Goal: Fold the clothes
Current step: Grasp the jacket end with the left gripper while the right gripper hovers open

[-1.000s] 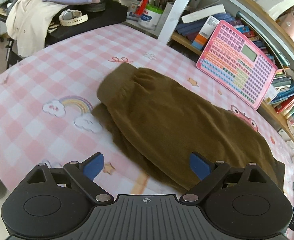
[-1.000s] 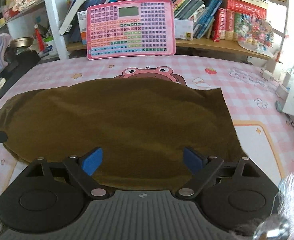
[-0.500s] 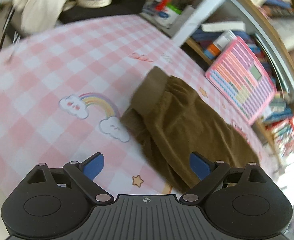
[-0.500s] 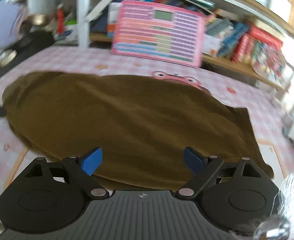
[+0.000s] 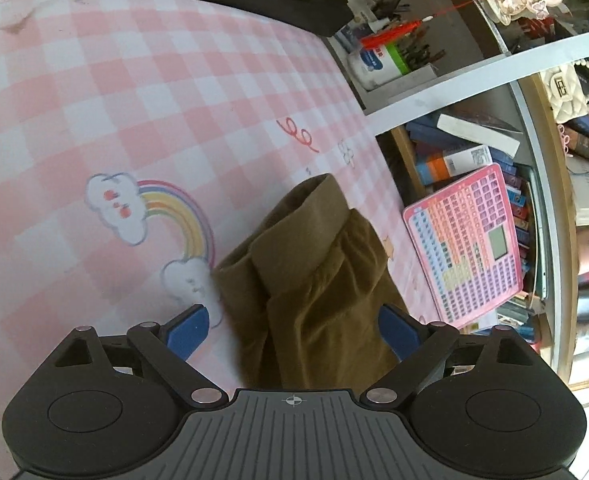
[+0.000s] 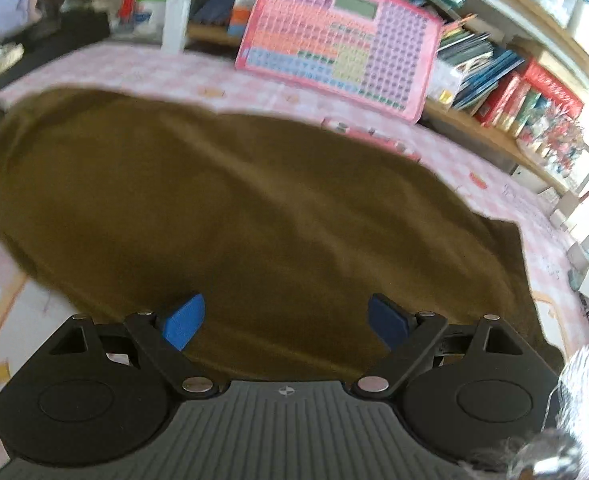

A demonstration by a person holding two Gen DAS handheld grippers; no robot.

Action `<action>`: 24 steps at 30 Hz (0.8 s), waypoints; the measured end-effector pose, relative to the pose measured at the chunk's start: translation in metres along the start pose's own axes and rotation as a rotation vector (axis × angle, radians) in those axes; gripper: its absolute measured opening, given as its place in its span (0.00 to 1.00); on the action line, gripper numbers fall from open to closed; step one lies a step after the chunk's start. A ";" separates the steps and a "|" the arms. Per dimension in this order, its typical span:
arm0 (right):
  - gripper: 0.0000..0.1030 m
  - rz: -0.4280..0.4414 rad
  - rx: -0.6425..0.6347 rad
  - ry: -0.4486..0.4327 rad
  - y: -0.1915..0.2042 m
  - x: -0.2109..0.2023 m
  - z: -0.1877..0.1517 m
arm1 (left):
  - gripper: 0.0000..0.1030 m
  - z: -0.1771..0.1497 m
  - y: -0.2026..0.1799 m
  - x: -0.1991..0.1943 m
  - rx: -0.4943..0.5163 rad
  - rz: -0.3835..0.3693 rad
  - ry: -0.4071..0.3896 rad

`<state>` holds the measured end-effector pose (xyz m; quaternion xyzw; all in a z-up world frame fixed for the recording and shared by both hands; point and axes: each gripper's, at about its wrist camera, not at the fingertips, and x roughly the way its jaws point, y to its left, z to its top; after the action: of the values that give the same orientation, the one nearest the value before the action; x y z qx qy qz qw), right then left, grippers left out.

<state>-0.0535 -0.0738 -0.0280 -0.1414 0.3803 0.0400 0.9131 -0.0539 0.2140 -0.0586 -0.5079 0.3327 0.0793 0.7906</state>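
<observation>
Brown trousers [image 6: 254,208] lie spread on the pink checked tablecloth [image 5: 134,92]. In the left wrist view their cuffed leg end [image 5: 302,252] points away from me, with two cuffs stacked. My left gripper [image 5: 292,330] is open and empty, its blue pads either side of the leg end just above it. My right gripper [image 6: 284,322] is open and empty, hovering over the near edge of the wide trouser part. The right wrist view is blurred.
A pink toy keyboard [image 5: 466,244] leans against the bookshelf [image 6: 514,92] behind the table; it also shows in the right wrist view [image 6: 338,40]. A pen pot and white tub [image 5: 382,60] and a black tray [image 5: 278,0] with a watch stand at the far left corner.
My left gripper swung round to face along the trouser leg end and moved over it. My right gripper moved closer and tilted over the trousers. Both stayed open.
</observation>
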 end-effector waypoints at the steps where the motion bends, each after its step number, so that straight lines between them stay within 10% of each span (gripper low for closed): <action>1: 0.86 0.003 -0.008 -0.005 0.000 0.000 -0.001 | 0.89 0.000 -0.002 0.003 0.004 0.001 -0.003; 7: 0.85 0.022 -0.017 -0.001 -0.002 -0.001 0.000 | 0.88 0.000 -0.006 0.008 -0.041 0.015 -0.026; 12: 0.85 0.021 -0.016 -0.004 -0.002 -0.002 -0.001 | 0.33 0.002 0.010 0.009 -0.183 0.026 -0.017; 17: 0.85 0.026 -0.002 -0.002 -0.003 -0.001 -0.001 | 0.28 -0.004 -0.004 -0.002 -0.042 -0.152 0.014; 24: 0.85 0.027 0.002 0.001 -0.002 0.001 0.000 | 0.40 -0.005 0.003 0.009 -0.037 -0.086 0.054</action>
<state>-0.0523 -0.0756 -0.0280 -0.1354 0.3829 0.0519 0.9124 -0.0508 0.2092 -0.0674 -0.5383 0.3303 0.0376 0.7745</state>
